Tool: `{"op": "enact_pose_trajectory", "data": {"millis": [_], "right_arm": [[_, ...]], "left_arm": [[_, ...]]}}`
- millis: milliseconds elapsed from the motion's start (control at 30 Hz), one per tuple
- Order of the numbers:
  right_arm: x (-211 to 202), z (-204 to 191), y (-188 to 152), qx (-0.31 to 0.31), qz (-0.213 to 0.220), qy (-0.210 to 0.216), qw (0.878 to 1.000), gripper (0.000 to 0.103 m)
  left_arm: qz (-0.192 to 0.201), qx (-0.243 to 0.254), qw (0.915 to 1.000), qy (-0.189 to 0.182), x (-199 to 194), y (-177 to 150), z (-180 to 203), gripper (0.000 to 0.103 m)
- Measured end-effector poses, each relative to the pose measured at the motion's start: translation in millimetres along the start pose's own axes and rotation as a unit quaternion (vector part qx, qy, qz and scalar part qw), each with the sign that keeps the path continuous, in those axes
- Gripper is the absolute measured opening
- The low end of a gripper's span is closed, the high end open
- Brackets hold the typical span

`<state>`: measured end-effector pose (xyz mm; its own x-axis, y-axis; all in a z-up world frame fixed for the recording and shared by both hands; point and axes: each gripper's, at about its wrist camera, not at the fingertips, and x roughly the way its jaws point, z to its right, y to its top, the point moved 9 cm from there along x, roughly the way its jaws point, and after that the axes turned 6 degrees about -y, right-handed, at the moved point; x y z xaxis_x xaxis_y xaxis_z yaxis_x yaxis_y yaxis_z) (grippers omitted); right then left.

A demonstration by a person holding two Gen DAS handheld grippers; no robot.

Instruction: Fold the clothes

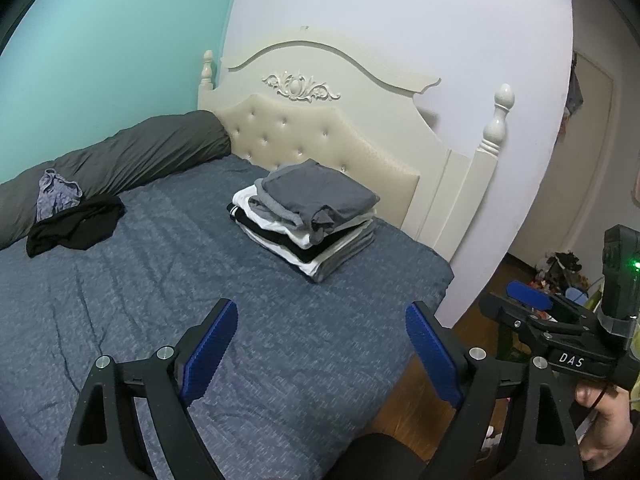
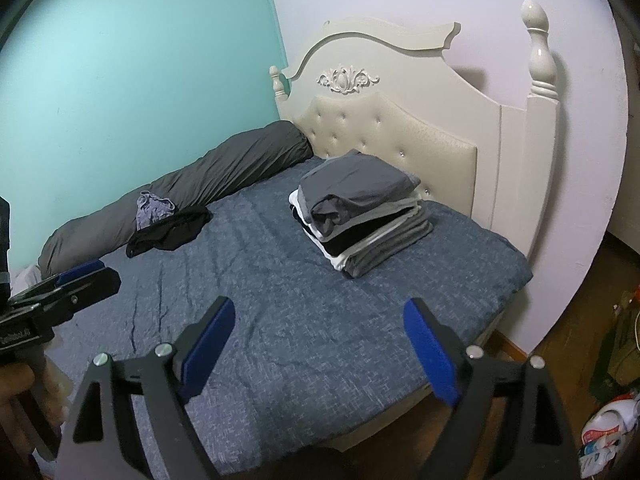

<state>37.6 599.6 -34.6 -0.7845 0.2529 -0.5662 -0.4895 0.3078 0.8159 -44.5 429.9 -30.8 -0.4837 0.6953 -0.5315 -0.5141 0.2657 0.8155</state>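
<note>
Both hand-held tools, left tool [image 1: 322, 350] and right tool [image 2: 318, 350], gape wide, empty.

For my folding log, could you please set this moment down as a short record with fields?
surface: bed with blue cover
folded: stack of clothes near the headboard
unfolded: black garment and lilac garment, beside the grey rolled duvet
left gripper: open, holding nothing, above the bed
right gripper: open, holding nothing, above the bed
</note>
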Motion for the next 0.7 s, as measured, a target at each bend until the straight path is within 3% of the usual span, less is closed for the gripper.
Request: {"op": "enact_pose_trajectory", "data": {"millis": [200,333,700], "right_arm": [[-1,-1,-7,-0.002,-0.002,0.000,1.000,0.087],[-2,0,-10,-0.002,-0.003,-0.002,1.000,0.087],[-5,-1,-12,-0.005,0.001,-0.004,1.000,0.087]], "left_arm": [[-0.001,0.001,1.0000,0.004,-3,-8,-2,0.089],[0.003,-0.002,0.9999,0.010,-5,-12,-6,0.102],[0.005,-0.011,0.9997,0.023,-7,-21,-14,0.103]]}}
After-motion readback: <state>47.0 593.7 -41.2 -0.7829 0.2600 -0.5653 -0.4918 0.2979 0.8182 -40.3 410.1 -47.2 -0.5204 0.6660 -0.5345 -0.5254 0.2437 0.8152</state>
